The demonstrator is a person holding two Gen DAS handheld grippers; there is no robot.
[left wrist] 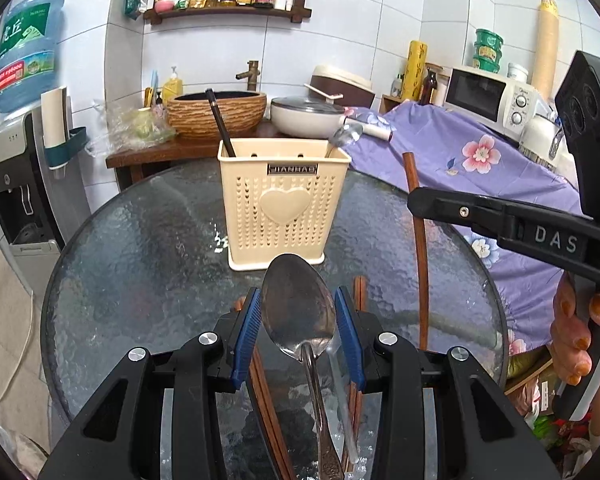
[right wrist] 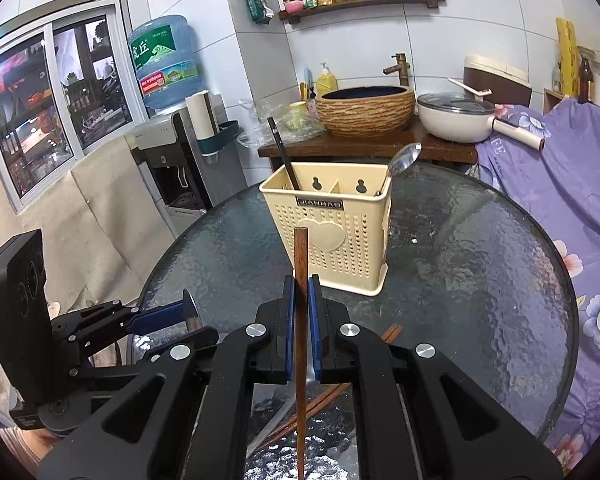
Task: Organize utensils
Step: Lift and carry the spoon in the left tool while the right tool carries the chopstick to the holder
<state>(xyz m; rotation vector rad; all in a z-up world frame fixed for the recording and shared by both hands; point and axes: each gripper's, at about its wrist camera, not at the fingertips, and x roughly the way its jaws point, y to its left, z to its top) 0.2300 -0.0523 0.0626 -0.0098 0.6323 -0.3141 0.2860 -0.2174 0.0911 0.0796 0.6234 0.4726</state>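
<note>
Two pickups in hand: left gripper (left wrist: 296, 322) pinches a spoon (left wrist: 298, 308) by the bowl, right gripper (right wrist: 300, 312) is clamped on a chopstick (right wrist: 301, 280) held upright, likely for dropping into the holder (right wrist: 332, 236) mid-table (right wrist: 480, 260). More chopsticks (right wrist: 320, 400) lie loose below. Holder already has one spoon and a dark utensil.

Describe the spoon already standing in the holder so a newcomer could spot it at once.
On the round glass table stands a cream perforated utensil holder with a heart on its front. In its right compartment a metal spoon leans bowl-up; the left compartment's utensil is a dark handle.
</note>
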